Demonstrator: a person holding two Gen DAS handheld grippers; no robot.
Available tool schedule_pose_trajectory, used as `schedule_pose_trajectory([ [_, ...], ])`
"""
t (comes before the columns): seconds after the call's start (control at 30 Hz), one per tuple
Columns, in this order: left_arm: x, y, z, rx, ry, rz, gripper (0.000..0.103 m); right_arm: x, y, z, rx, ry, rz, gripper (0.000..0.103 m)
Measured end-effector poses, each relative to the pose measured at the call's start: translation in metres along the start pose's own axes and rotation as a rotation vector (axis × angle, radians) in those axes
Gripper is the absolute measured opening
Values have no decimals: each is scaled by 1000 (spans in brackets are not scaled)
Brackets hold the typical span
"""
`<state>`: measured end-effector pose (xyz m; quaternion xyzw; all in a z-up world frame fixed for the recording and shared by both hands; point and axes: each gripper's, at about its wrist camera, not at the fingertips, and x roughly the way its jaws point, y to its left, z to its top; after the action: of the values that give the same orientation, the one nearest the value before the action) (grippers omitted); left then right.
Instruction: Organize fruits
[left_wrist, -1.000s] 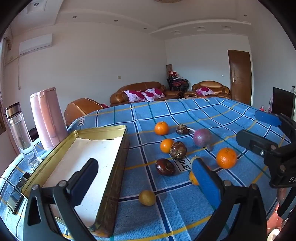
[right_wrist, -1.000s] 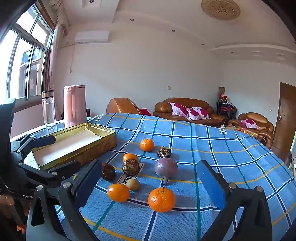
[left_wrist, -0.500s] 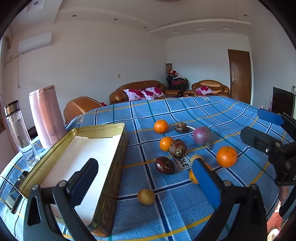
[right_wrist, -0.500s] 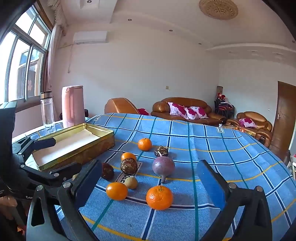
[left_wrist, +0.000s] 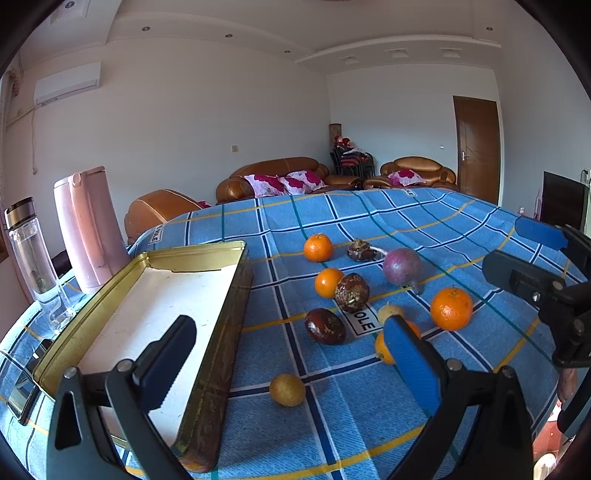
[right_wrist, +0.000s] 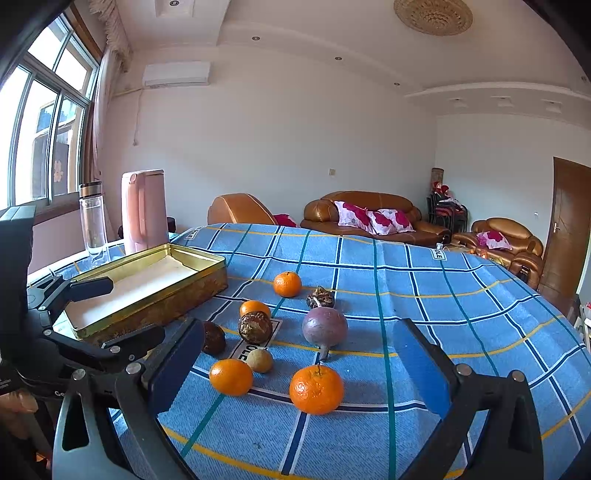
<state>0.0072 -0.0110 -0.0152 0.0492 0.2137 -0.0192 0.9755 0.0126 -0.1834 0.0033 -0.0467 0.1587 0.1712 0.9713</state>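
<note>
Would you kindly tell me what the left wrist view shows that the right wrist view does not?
Only the left wrist view shows the small yellow-brown round fruit lying alone near the tin's front corner, and the dark screen at far right. Only the right wrist view shows the window and round ceiling ornament. Both share the shallow gold metal tin, still without fruit, and the purple round fruit.
</note>
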Motion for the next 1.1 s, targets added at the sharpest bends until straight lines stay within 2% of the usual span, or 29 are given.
schedule_pose_trajectory([
  [1.1,1,-3,-5,8,10,-5,103,3,-5,-10,22,11,2,102],
])
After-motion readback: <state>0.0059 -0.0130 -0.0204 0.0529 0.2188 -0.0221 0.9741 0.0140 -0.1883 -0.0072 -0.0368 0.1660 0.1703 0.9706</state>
